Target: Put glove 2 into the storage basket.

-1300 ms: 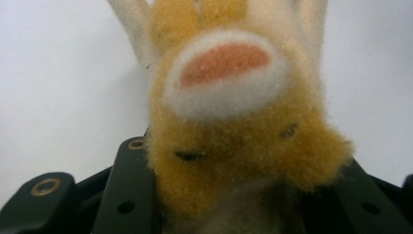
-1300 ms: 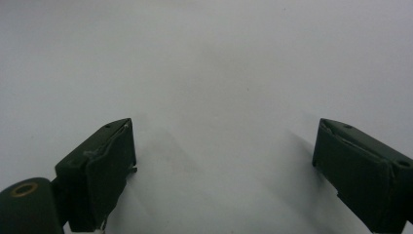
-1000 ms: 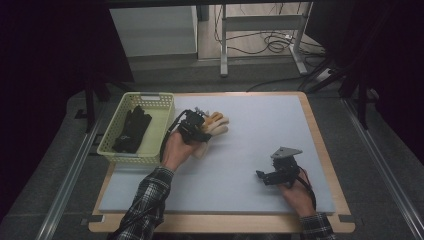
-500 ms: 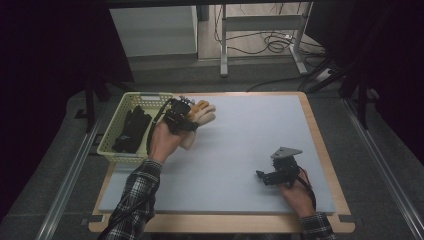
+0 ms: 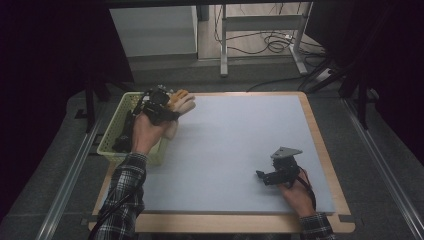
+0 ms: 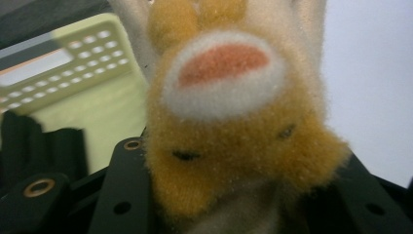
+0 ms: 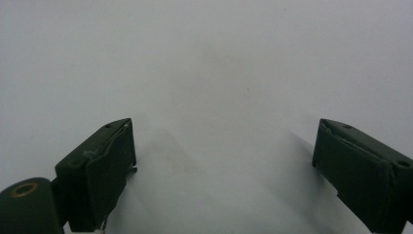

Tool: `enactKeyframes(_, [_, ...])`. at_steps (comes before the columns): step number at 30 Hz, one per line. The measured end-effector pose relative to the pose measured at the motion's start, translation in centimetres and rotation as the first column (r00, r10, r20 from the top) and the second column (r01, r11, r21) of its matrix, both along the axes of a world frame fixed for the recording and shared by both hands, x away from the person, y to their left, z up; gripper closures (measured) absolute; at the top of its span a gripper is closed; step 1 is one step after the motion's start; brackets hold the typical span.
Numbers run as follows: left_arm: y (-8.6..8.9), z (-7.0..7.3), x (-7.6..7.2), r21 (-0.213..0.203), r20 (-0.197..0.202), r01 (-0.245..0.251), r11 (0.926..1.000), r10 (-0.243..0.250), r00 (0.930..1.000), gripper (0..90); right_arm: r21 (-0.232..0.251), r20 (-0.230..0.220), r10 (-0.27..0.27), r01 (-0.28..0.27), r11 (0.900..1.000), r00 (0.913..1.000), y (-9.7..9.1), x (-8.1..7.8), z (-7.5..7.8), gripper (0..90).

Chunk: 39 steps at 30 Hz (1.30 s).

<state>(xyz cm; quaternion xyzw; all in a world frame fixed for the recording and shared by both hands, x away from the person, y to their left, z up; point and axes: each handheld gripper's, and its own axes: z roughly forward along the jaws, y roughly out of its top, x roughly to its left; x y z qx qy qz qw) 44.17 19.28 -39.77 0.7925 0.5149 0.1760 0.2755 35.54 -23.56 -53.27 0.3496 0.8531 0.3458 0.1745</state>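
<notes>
Overhead, left tool (image 5: 167, 102) grips plush toy (image 6: 234, 131); close-up reveals its face.

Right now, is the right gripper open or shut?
Open: the right gripper shows its jaws set wide apart, with only bare table between them.

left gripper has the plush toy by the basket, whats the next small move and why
Probably carry the plush toy a bit further left over the basket, then open. The left gripper holds it at the basket's right rim, still partly above the table.
</notes>
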Motion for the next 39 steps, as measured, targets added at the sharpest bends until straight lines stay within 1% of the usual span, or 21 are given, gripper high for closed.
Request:
enactKeyframes(3, [1.3,-0.2,0.1,0.003,-0.001,-0.033,0.9995,0.033,0.9995,54.1,-0.001,0.001,0.001,-0.001,1.0,1.0,0.0,0.0,0.0,8.3])
enactKeyframes(6, [3.0,-0.6,0.3,-0.002,-0.002,-0.074,0.9973,0.074,0.9973,53.9,-0.001,0.001,0.001,-0.001,1.0,1.0,0.0,0.0,0.0,8.3])
enactKeyframes(11, [5.2,-1.5,0.6,-0.006,-0.005,-0.133,0.9911,0.133,0.9912,53.6,0.0,0.001,0.001,-0.001,1.0,1.0,0.0,0.0,0.0,8.3])
enactKeyframes(13, [6.0,-1.9,0.7,-0.002,-0.008,-0.152,0.9883,0.152,0.9883,53.5,0.0,0.001,0.001,-0.001,1.0,1.0,0.0,0.0,0.0,8.3])
enactKeyframes(19, [7.4,-3.5,1.3,0.017,-0.011,-0.189,0.9817,0.19,0.9818,53.2,0.0,0.001,0.001,-0.001,1.0,1.0,0.0,0.0,0.0,8.3])
enactKeyframes(21, [7.6,-4.2,1.6,0.028,-0.009,-0.197,0.98,0.197,0.9803,53.1,-0.001,0.001,0.001,-0.001,1.0,1.0,0.0,0.0,0.0,8.3])
enactKeyframes(24, [7.6,-5.2,2.1,0.047,-0.018,-0.207,0.9773,0.208,0.978,53.1,0.0,0.001,0.001,-0.001,1.0,1.0,0.0,0.0,0.0,8.3])
enactKeyframes(26, [7.4,-6.1,2.5,0.08,-0.034,-0.204,0.9757,0.207,0.9777,53.0,0.0,0.001,0.0,0.0,1.0,1.0,0.0,0.0,0.0,8.3])
enactKeyframes(30, [6.8,-7.6,3.2,0.127,-0.063,-0.195,0.9726,0.204,0.9769,52.8,0.001,0.001,0.0,0.0,1.0,1.0,0.0,0.0,0.0,8.3])
enactKeyframes(31, [6.7,-7.8,3.4,0.132,-0.069,-0.195,0.9719,0.205,0.9763,52.7,0.0,0.002,0.001,-0.001,1.0,1.0,0.0,0.0,0.0,8.3])
enactKeyframes(33, [6.6,-8.5,3.7,0.141,-0.094,-0.194,0.9709,0.208,0.9736,52.6,0.0,0.002,0.001,-0.001,1.0,1.0,0.0,0.0,0.0,8.3])
enactKeyframes(35, [6.5,-9.2,4.0,0.132,-0.113,-0.191,0.9727,0.206,0.9721,52.4,0.0,0.002,0.001,-0.001,1.0,1.0,0.0,0.0,0.0,8.3])
enactKeyframes(38, [6.1,-9.7,4.3,0.141,-0.138,-0.175,0.9745,0.194,0.9713,52.1,0.001,0.001,0.001,-0.001,1.0,1.0,0.0,0.0,0.0,8.3])
enactKeyframes(39, [5.9,-9.8,4.4,0.136,-0.145,-0.169,0.9762,0.188,0.9713,52.0,0.0,0.001,0.001,-0.001,1.0,1.0,0.0,0.0,0.0,8.3])
